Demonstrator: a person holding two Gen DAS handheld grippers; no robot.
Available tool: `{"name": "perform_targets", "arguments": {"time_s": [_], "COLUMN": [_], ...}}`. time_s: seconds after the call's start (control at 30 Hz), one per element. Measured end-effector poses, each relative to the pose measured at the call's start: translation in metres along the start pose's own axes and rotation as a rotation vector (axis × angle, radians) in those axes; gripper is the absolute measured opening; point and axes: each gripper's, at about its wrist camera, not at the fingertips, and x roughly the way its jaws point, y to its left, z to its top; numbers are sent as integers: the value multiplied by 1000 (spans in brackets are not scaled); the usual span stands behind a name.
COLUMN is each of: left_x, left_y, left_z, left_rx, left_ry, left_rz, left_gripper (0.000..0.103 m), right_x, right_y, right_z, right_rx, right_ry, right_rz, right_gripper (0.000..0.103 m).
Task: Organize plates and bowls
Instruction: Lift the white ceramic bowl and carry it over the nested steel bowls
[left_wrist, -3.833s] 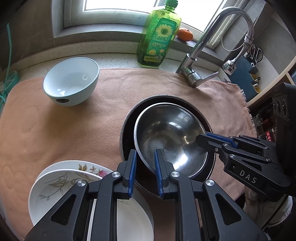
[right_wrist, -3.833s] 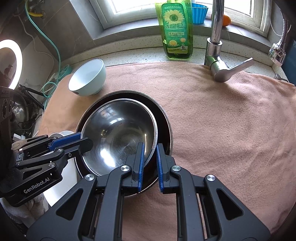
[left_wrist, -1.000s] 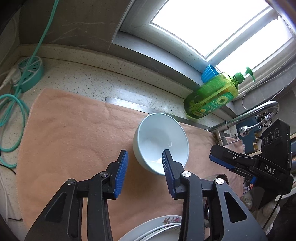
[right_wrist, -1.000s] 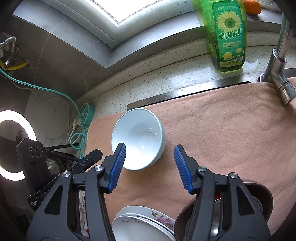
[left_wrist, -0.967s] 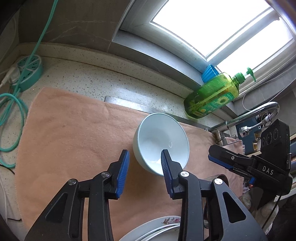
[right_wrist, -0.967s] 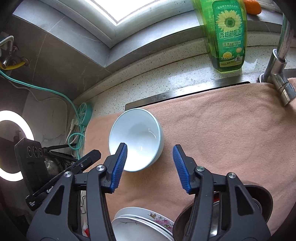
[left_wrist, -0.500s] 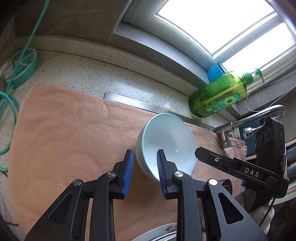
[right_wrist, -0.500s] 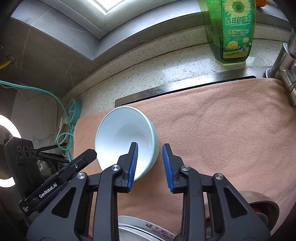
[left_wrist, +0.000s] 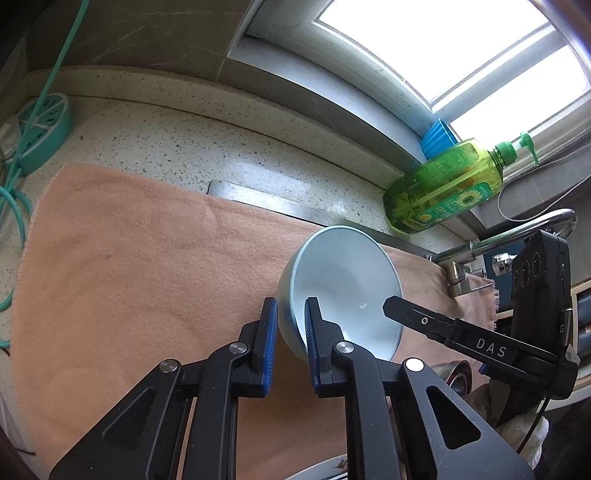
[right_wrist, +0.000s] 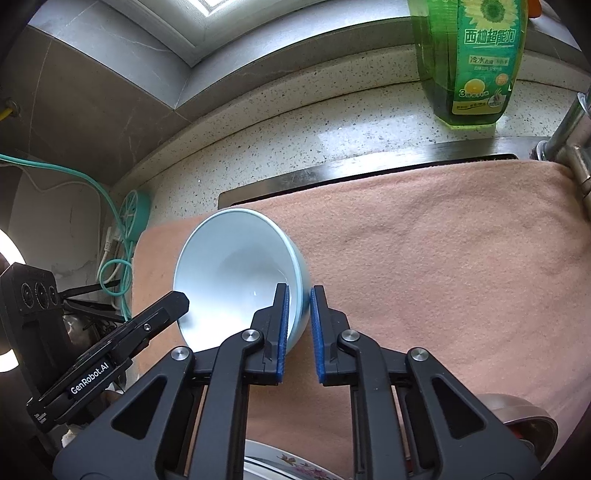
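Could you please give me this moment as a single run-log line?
step: grasp bowl | left claw: shut on bowl rim | right claw: shut on opposite rim | bowl: on towel

Bright daylight pours through a window (left_wrist: 461, 55) above a grey stone sill (left_wrist: 332, 92), under which a speckled countertop (left_wrist: 166, 144) runs along a dark tiled wall (right_wrist: 85, 107), with a peach cloth (left_wrist: 129, 258) spread over it beside a chrome tap (left_wrist: 517, 232)

The right gripper (right_wrist: 298, 295) and left gripper (right_wrist: 177, 297) clamp opposite rims of the pale blue bowl (right_wrist: 236, 266) on the towel (right_wrist: 443, 258)
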Motion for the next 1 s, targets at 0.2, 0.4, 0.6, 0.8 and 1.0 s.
{"name": "perform_targets", "arguments": {"time_s": [0.2, 0.4, 0.6, 0.8, 1.0], "left_x": [1, -4, -18, -39, -56], "left_y": [0, -1, -7, -23, -38], "left_z": [1, -1, -7, -16, -28], "left_rx": [0, -3, 0, 23, 28], "left_ry": [2, -13, -40, -82, -114], "left_rz": [5, 12, 12, 2, -24], "left_gripper": [10, 10, 11, 10, 11], "right_x": [-1, -9, -26, -47, -72], "right_y": [3, 10, 15, 17, 10], "right_z": [1, -4, -11, -21, -31], "right_rx": [-19, -44, -67, -100, -107], "right_ry": [-3, -12, -23, -42, -52], "right_rz": [-13, -15, 3, 15, 39], "right_gripper": [11, 11, 11, 11, 11]}}
